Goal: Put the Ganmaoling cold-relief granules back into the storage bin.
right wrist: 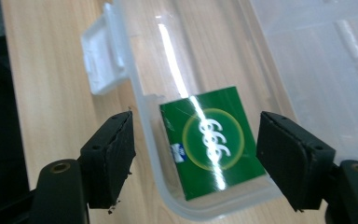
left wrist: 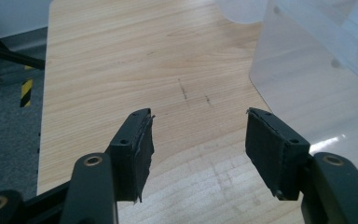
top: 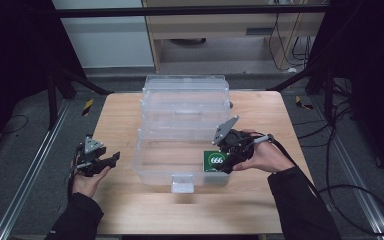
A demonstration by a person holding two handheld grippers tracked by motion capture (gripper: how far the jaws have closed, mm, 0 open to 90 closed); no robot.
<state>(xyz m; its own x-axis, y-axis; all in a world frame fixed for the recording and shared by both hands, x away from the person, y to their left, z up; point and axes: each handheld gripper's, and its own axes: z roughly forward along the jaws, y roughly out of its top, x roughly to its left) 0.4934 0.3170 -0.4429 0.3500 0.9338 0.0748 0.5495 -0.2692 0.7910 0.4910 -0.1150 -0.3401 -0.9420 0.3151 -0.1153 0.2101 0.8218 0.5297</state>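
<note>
Here the green box (right wrist: 212, 147) printed with "666" lies flat inside the clear plastic bin (top: 145, 172), in its corner at about 4 o'clock, near the white latch (top: 182, 182). The right gripper (right wrist: 196, 154) hovers above it, jaws spread wide and gripping nothing. At 9 o'clock of the bin, the left gripper (left wrist: 198, 140) sits over bare wooden table (left wrist: 121, 56), jaws wide, empty.

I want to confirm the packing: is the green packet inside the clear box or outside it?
Inside. The green packet lies flat on the floor of the clear box, within its rim.
</note>
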